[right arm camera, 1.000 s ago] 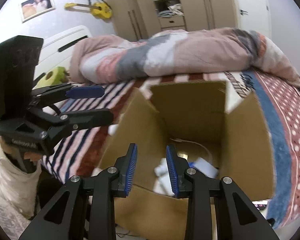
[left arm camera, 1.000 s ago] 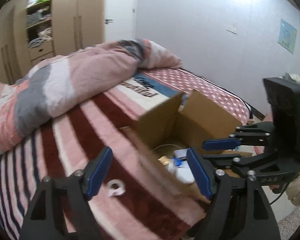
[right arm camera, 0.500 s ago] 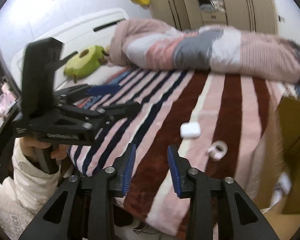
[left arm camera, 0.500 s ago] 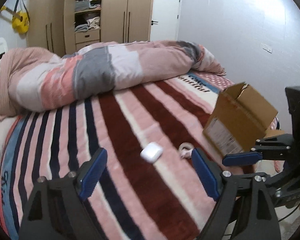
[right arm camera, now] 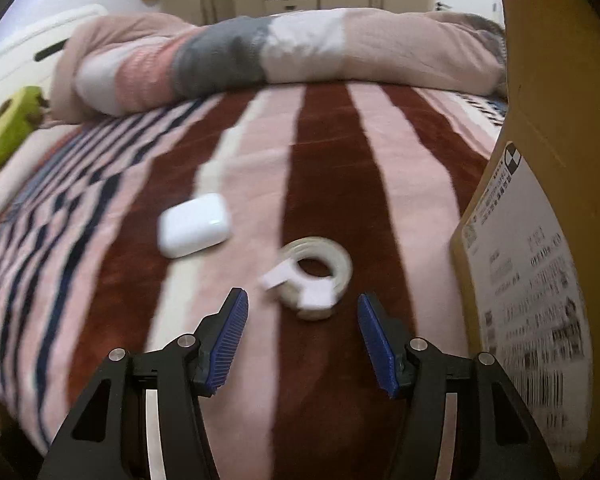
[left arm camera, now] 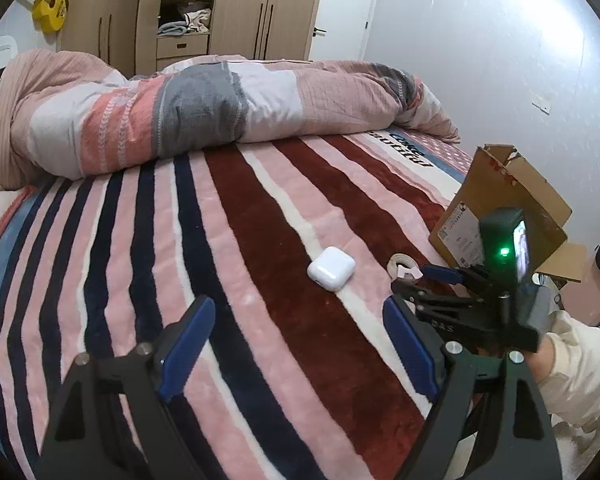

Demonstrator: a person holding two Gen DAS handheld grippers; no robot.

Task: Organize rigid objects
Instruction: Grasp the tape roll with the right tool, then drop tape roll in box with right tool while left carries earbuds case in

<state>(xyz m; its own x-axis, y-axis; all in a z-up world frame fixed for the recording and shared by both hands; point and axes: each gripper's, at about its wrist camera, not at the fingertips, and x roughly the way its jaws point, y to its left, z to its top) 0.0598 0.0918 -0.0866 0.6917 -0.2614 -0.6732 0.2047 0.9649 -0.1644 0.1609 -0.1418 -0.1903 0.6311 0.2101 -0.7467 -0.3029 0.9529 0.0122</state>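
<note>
Two loose items on the striped bed blanket [left arm camera: 260, 264]: white earbud case [right arm camera: 194, 225] and tape roll [right arm camera: 316, 276], close together, apart. Cardboard box [right arm camera: 540, 200] just right of the roll. Right gripper [right arm camera: 302, 332] spread wide, empty, low over the blanket with the roll just ahead between its fingers, untouched. Left gripper [left arm camera: 296, 348] likewise wide open, holding nothing, short of the case.

One white earbud case [left arm camera: 331, 268] on the striped bed [left arm camera: 148, 264], one tape roll [right arm camera: 314, 276] at its 3 o'clock, one cardboard box [left arm camera: 512, 200], one rolled duvet [left arm camera: 204, 112], one yellow guitar [left arm camera: 50, 10], two hand-held grippers
</note>
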